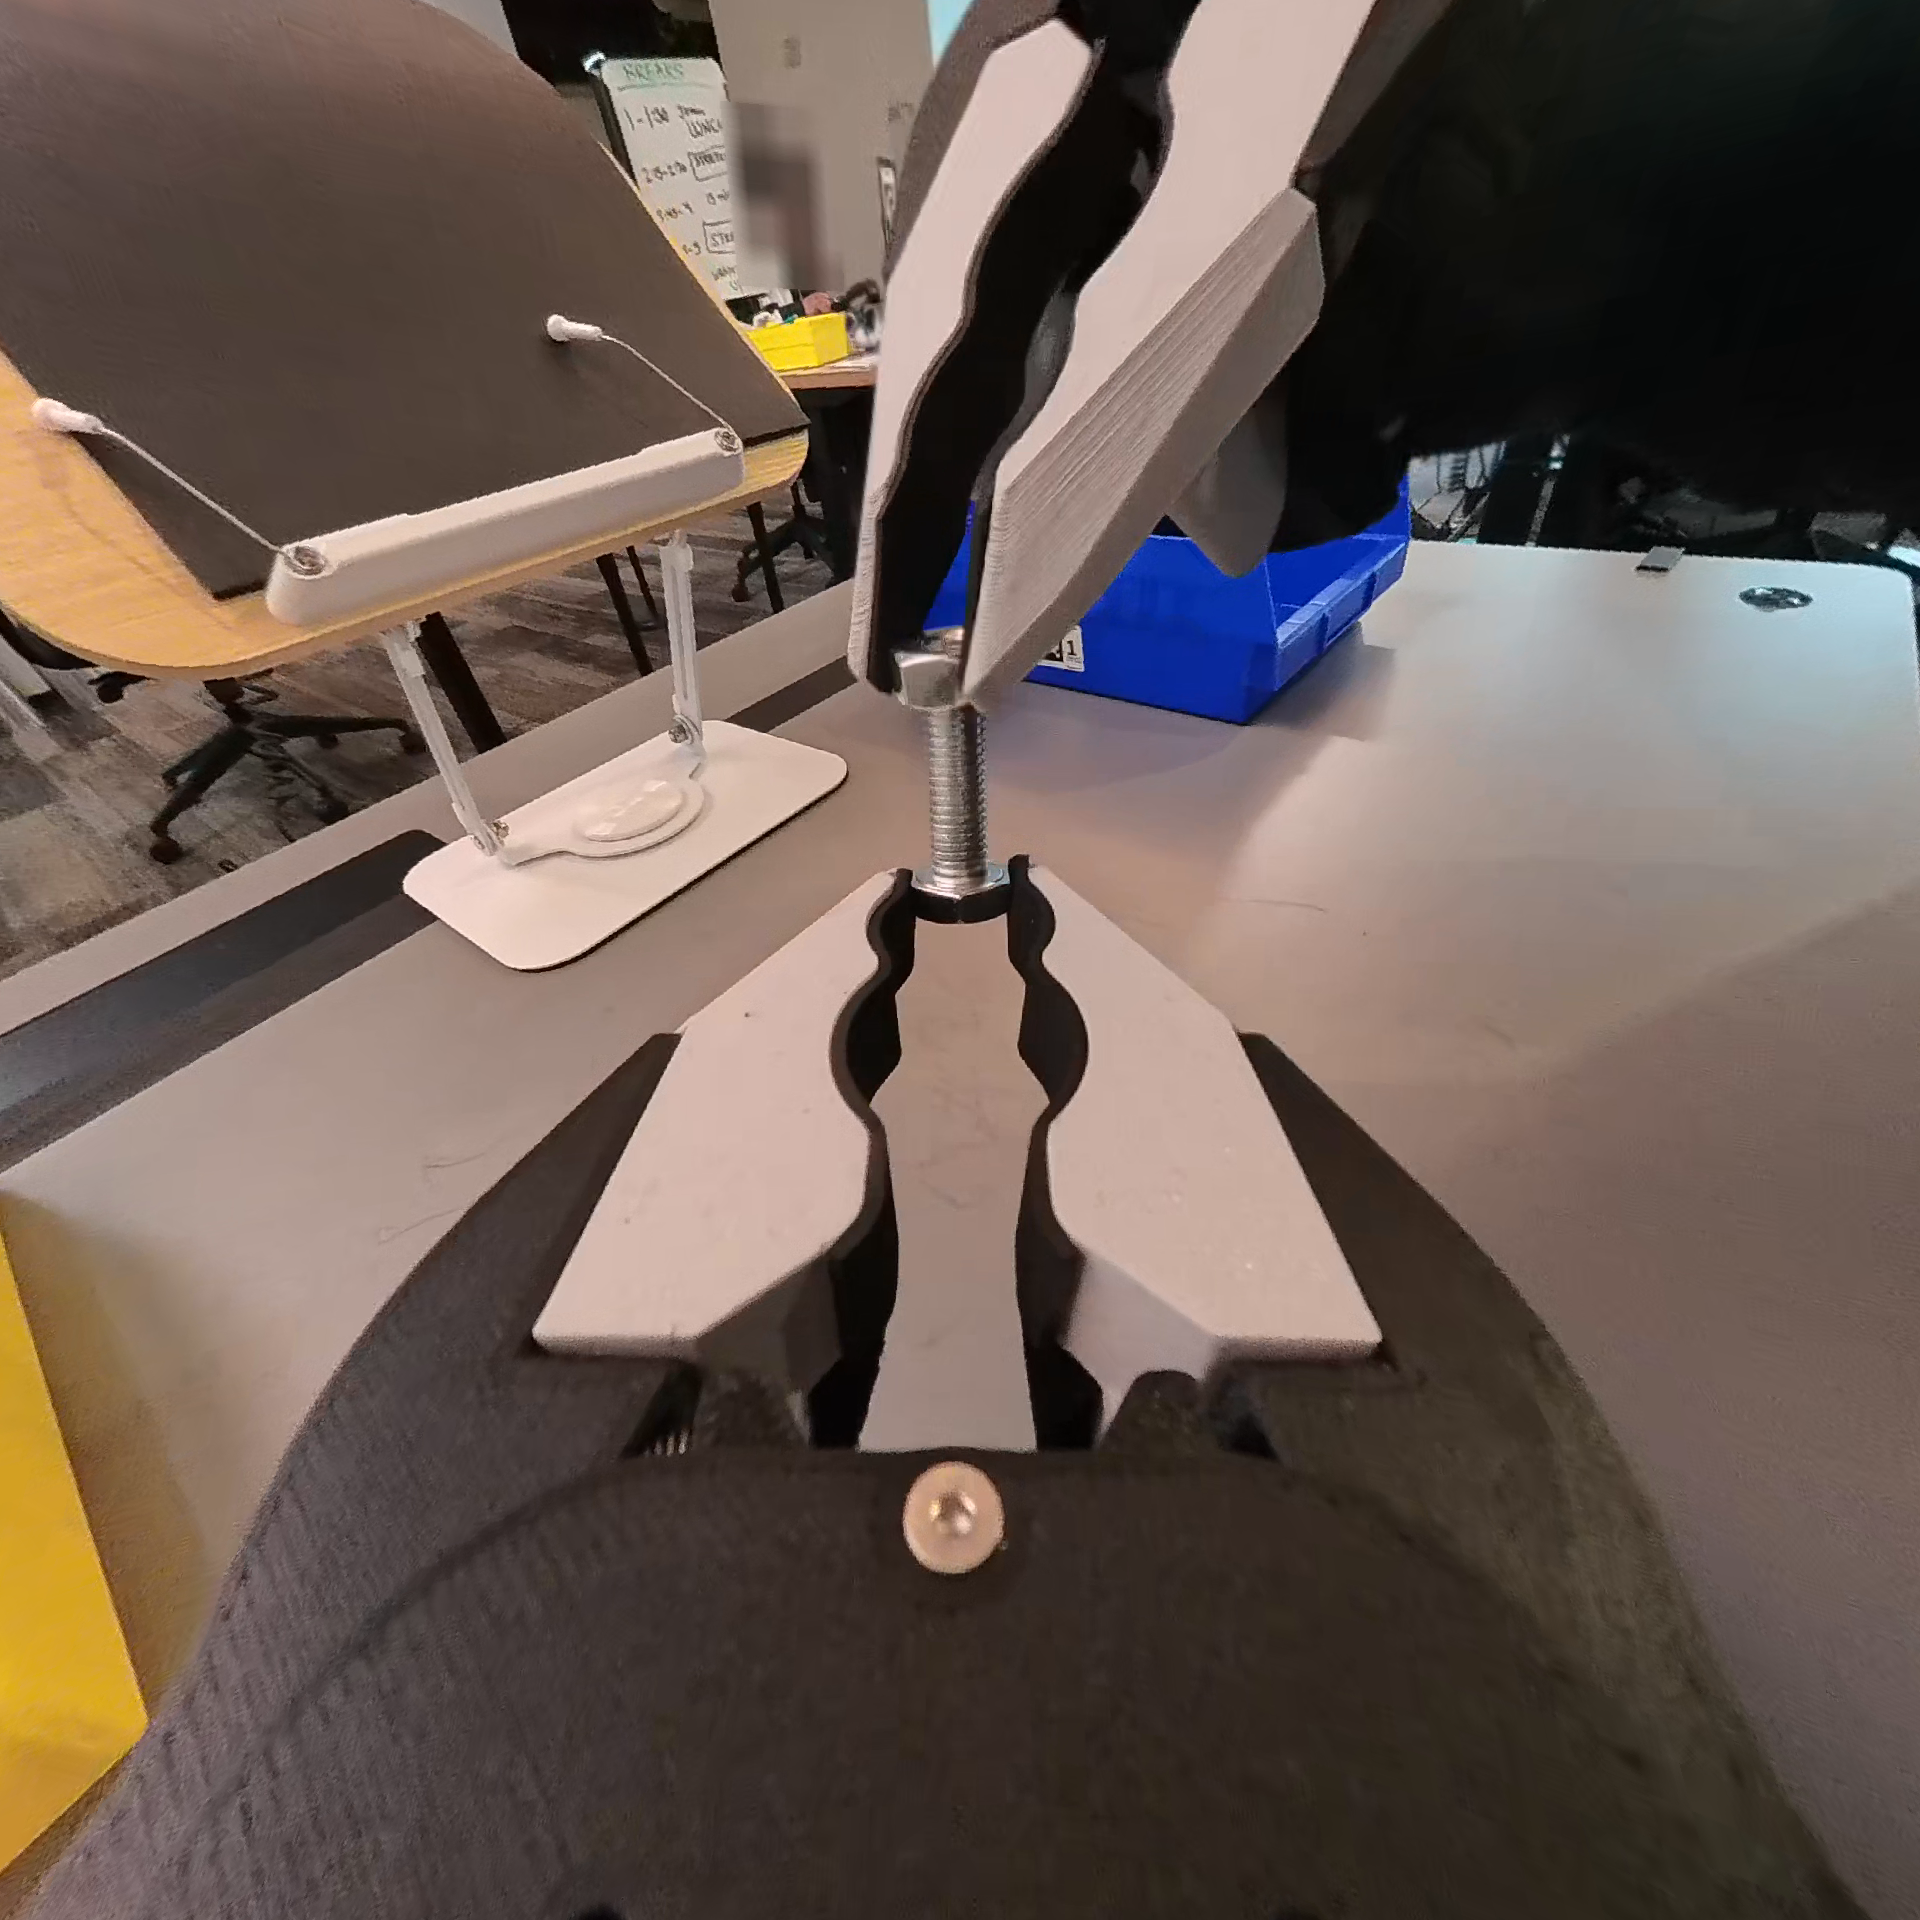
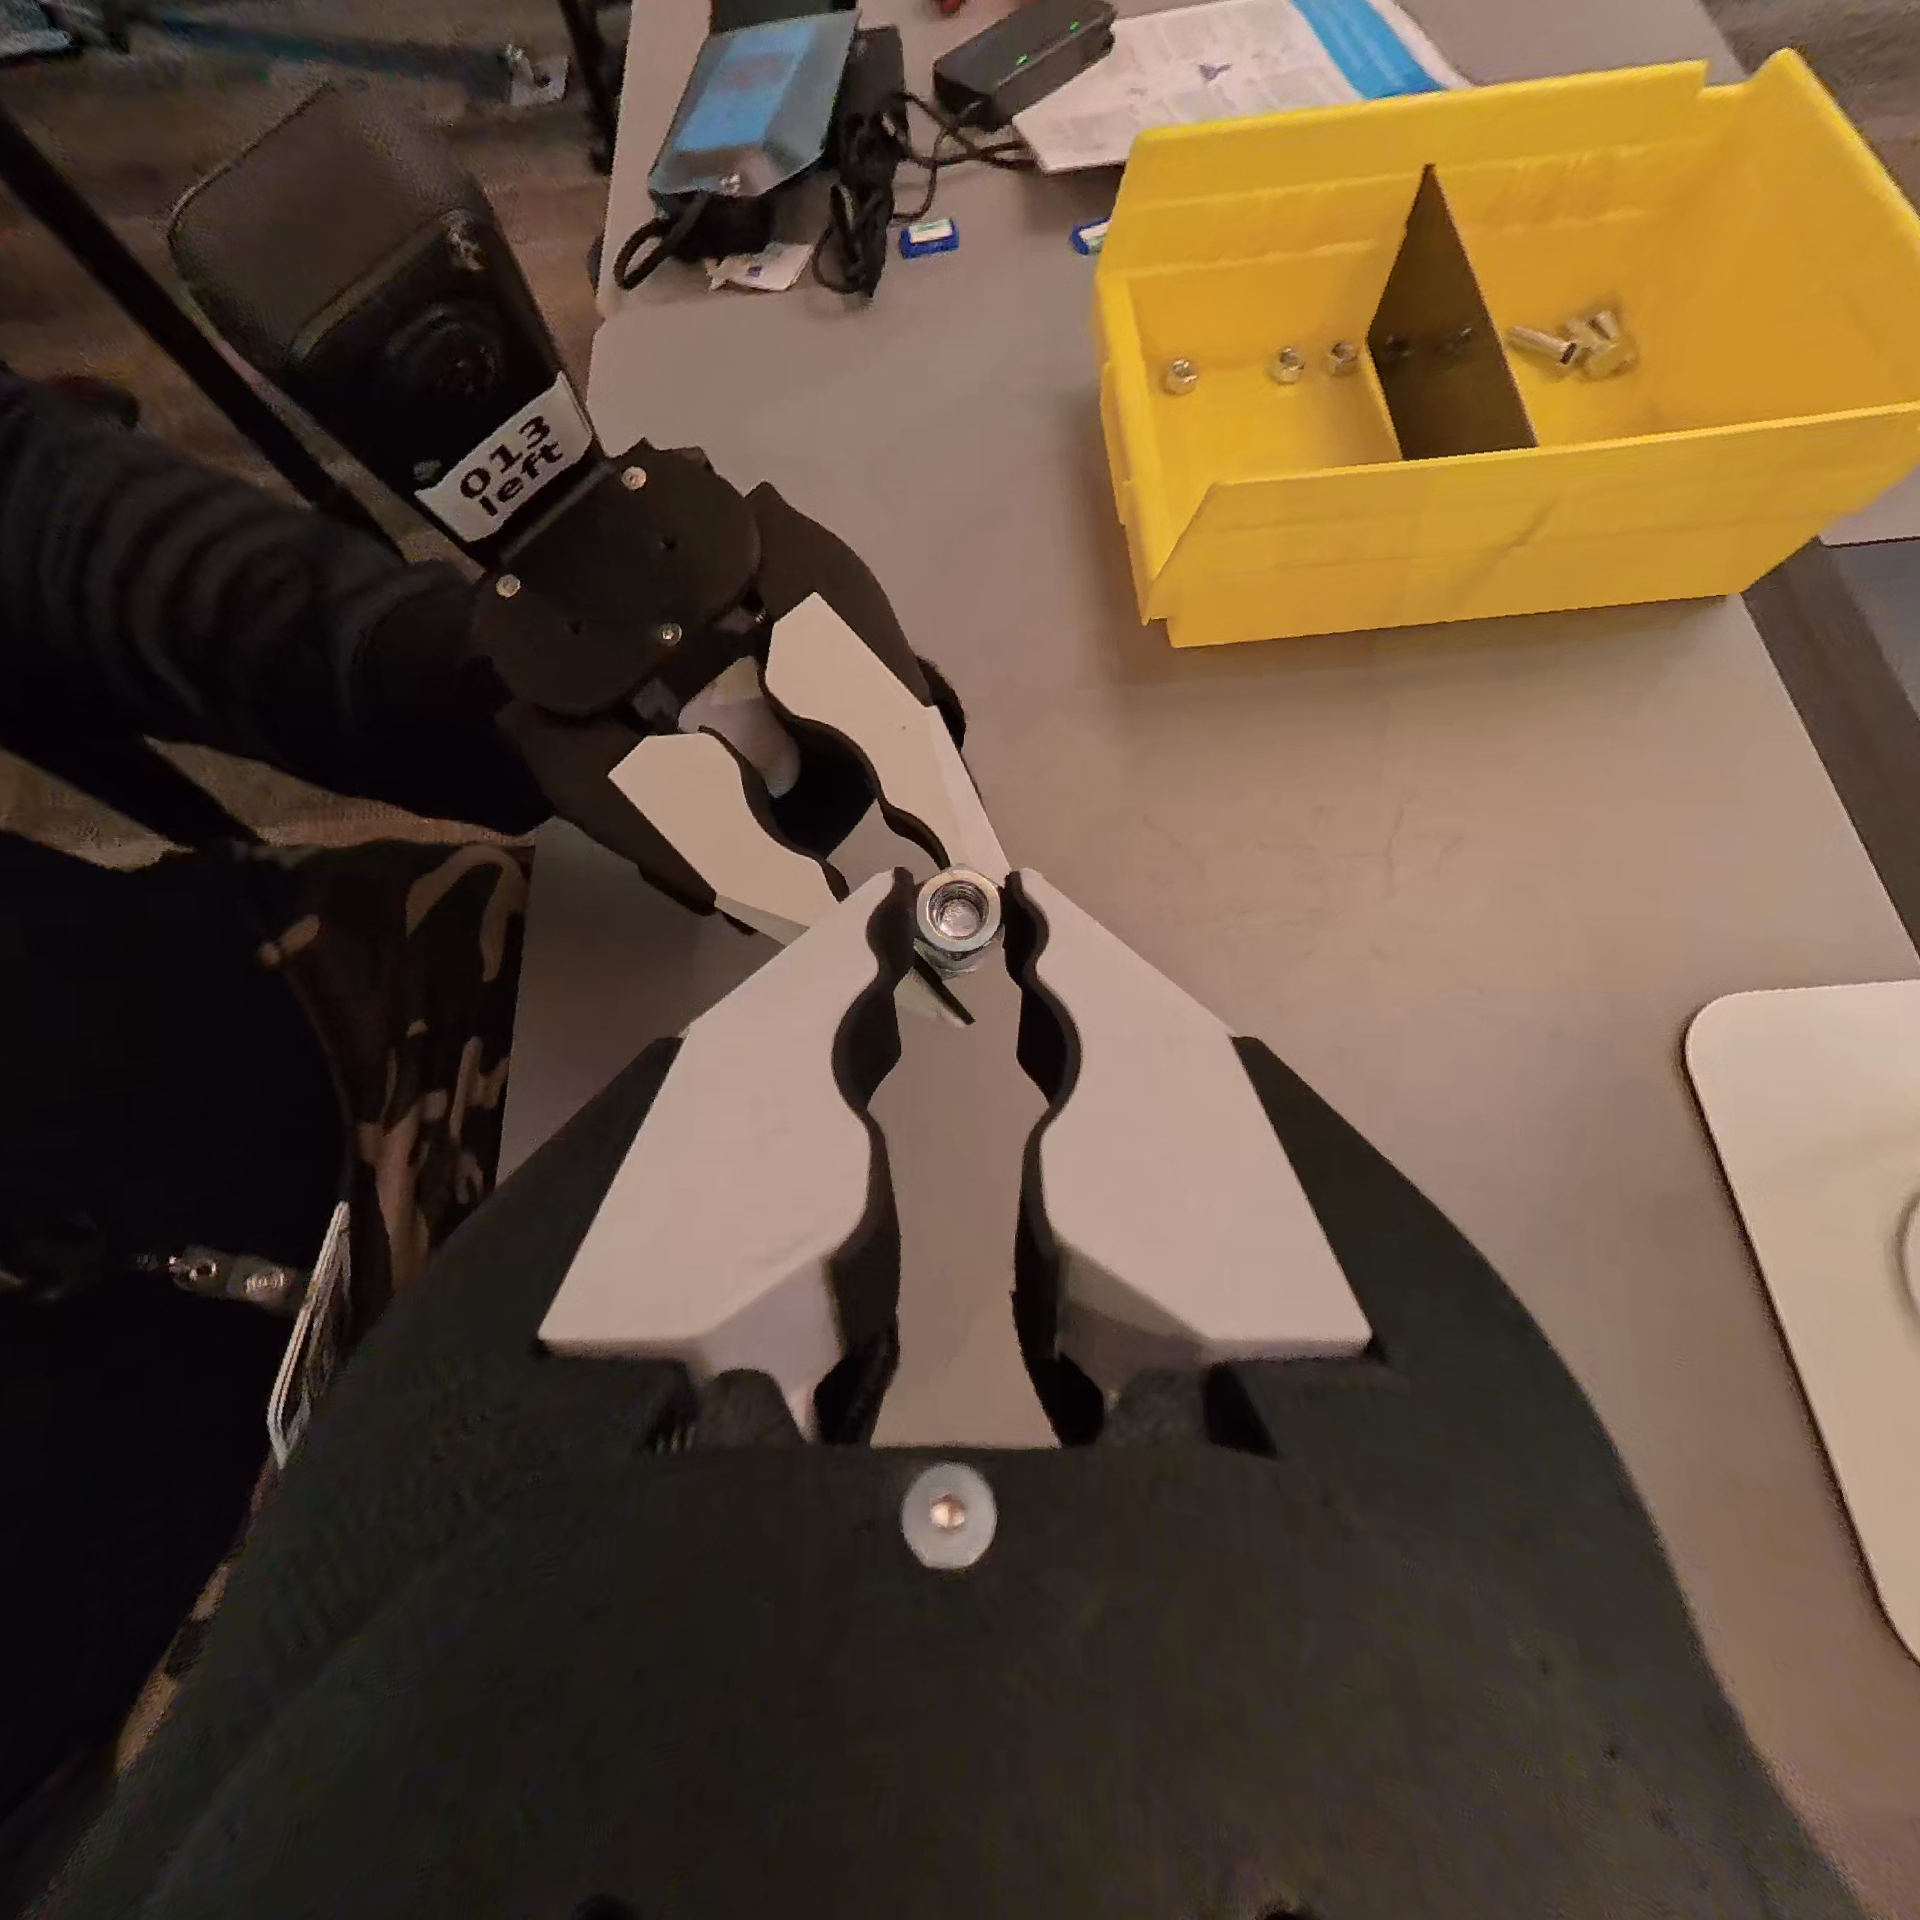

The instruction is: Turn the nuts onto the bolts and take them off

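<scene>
Left claw (image 1: 961, 902) on nut (image 1: 961, 883), bolt (image 1: 956, 800) upright (head in right claw (image 1: 928, 675)).

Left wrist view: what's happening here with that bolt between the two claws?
A person is working a nut and bolt with two handheld claws. The left claw grips the nut at the lower end of the upright bolt, while the right claw pinches the bolt's head from above. Most of the thread is bare. The yellow bin on the grey table holds loose nuts left of the divider and bolts right of it.
</scene>
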The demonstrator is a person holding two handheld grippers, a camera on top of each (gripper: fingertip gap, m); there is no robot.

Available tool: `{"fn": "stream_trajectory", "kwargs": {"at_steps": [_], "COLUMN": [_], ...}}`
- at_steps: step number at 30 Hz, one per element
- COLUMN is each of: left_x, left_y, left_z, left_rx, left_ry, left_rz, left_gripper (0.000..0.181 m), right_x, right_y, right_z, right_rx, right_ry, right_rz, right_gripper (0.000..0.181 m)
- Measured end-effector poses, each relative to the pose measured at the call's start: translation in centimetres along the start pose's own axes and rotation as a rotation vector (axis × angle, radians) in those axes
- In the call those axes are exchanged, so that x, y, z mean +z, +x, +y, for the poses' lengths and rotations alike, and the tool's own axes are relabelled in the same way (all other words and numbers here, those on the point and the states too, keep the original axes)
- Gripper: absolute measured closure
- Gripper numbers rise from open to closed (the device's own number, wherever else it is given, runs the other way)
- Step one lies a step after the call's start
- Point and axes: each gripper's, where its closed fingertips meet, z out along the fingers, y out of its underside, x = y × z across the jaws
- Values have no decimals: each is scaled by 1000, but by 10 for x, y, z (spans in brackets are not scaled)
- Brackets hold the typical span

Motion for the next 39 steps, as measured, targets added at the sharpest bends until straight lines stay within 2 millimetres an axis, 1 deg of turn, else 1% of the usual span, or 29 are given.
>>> {"fn": "stream_trajectory", "kwargs": {"at_steps": [11,22,31,39], "left_x": [0,2,1,-3], "left_y": [-1,1,5,12], "left_z": [-4,-4,-9,-21], "left_rx": [-23,-24,-50,-82], "left_ry": [25,30,59,112], "left_rz": [-21,-12,21,68], "left_gripper": [165,165,165,165], "right_x": [-2,-4,-8,-16], "right_y": [3,2,-2,-10], "right_z": [-5,-3,-7,-15], "right_rx": [95,96,82,54], "right_ry": [122,154,191,303], "right_rz": [106,136,93,-1], "right_gripper": [165,165,165,165]}}
